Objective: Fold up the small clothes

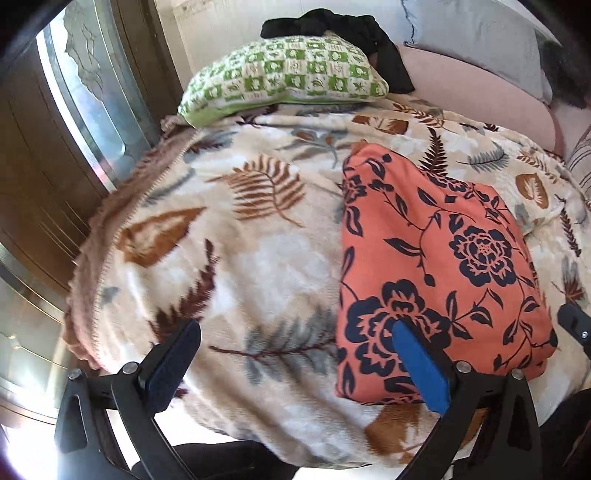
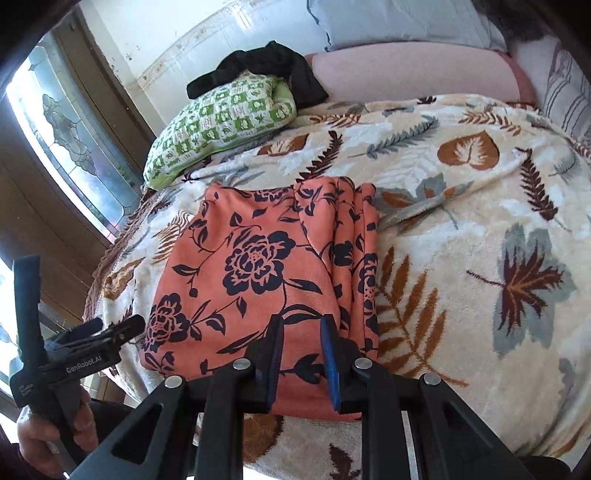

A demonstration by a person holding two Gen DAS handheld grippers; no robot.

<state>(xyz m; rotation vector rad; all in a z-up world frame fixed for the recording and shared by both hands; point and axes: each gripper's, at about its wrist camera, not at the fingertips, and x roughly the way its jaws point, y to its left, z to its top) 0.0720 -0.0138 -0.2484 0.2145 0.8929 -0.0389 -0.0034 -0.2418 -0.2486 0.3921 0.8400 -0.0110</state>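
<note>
A folded orange garment with a dark floral print (image 1: 436,273) lies flat on the leaf-patterned blanket (image 1: 258,240); it also shows in the right wrist view (image 2: 266,273), with stacked fold edges along its right side. My left gripper (image 1: 295,339) is open wide and empty, its right finger over the garment's near left corner. My right gripper (image 2: 301,332) hovers over the garment's near edge with its fingers a narrow gap apart, holding nothing. The left gripper also shows in the right wrist view (image 2: 85,332), held in a hand left of the garment.
A green-and-white checked pillow (image 1: 284,77) lies at the bed's far left with a black garment (image 1: 354,33) on it. A pink bolster (image 2: 417,70) and a grey pillow (image 2: 402,22) lie along the back. A wooden door with patterned glass (image 1: 85,92) stands on the left.
</note>
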